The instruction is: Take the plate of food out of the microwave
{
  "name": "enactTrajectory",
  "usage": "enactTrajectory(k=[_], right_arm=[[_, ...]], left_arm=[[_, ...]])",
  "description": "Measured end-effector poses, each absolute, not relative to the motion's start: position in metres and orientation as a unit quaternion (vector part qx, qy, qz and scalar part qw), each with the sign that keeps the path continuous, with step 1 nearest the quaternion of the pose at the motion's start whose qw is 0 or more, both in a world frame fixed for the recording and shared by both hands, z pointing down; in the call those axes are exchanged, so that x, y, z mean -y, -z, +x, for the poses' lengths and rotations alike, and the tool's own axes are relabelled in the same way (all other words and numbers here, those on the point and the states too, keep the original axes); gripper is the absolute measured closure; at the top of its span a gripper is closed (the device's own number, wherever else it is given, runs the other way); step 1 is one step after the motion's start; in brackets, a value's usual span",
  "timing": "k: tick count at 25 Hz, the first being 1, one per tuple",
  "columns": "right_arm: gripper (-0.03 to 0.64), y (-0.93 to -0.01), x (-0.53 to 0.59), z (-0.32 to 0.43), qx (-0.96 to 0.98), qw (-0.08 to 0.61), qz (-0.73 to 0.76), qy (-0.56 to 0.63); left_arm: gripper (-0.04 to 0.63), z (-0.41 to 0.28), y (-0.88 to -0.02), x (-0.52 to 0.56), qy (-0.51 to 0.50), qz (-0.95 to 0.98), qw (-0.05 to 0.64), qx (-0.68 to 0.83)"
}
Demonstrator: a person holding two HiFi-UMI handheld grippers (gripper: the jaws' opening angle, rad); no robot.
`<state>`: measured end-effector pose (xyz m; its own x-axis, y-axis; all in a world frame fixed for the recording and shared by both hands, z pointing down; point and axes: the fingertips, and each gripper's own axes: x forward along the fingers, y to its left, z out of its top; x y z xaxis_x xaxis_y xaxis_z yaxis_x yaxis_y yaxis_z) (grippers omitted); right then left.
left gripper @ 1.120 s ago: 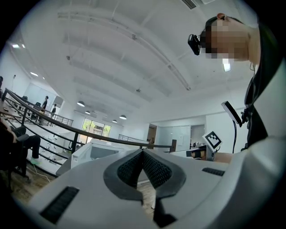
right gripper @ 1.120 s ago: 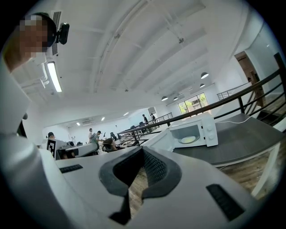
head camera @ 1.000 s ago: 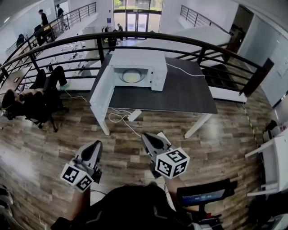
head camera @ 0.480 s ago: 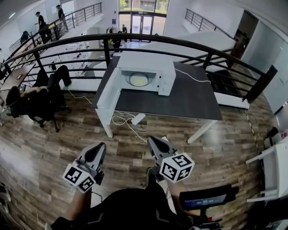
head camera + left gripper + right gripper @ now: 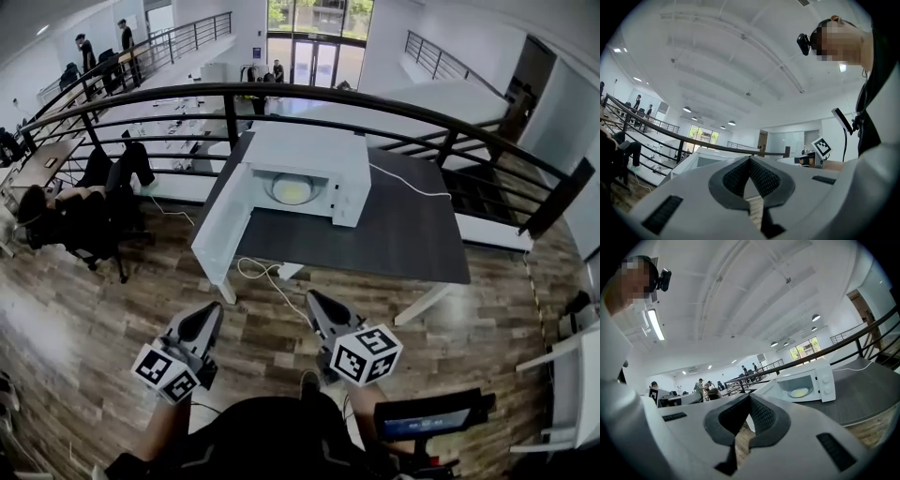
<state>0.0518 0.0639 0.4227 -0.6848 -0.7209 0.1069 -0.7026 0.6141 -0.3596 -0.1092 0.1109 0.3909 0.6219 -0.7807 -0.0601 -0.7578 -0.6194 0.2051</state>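
Note:
A white microwave (image 5: 305, 169) stands on a dark table (image 5: 384, 239), its door (image 5: 223, 225) swung open to the left. Inside it lies a plate of pale yellow food (image 5: 292, 190). In the right gripper view the microwave (image 5: 811, 380) and the plate (image 5: 799, 392) show a good way off. Both grippers are held low over the wooden floor, well short of the table. My left gripper (image 5: 214, 311) is shut and holds nothing. So is my right gripper (image 5: 313, 298). In each gripper view the pads meet: left gripper (image 5: 750, 158), right gripper (image 5: 749, 397).
A black curved railing (image 5: 141, 98) runs behind the table. A white cable (image 5: 403, 181) lies on the tabletop and another (image 5: 255, 272) on the floor by the table leg. Dark office chairs (image 5: 89, 220) stand at the left. A black stand with a screen (image 5: 427, 414) is at lower right.
The table and microwave have come closer and sit lower in the head view. Both grippers keep their places in the head view, still shut.

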Motion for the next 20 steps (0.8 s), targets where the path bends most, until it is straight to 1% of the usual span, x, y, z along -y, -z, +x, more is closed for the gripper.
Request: enactTrajectory(k=[2,20], right_arm=[[0.627,-0.418,-0.047,0.062,-0.901,0.026,-0.391,0.187],[0.627,-0.429,0.061,0.137,-0.921,0.030,-0.333,0.201]], left_arm=[[0.591,-0.097,-0.384,-0.097,0.080,0.896,0.077,0.430],[0.591,-0.012,-0.398,-0.001,0.042,0.872,0.080,0.480]])
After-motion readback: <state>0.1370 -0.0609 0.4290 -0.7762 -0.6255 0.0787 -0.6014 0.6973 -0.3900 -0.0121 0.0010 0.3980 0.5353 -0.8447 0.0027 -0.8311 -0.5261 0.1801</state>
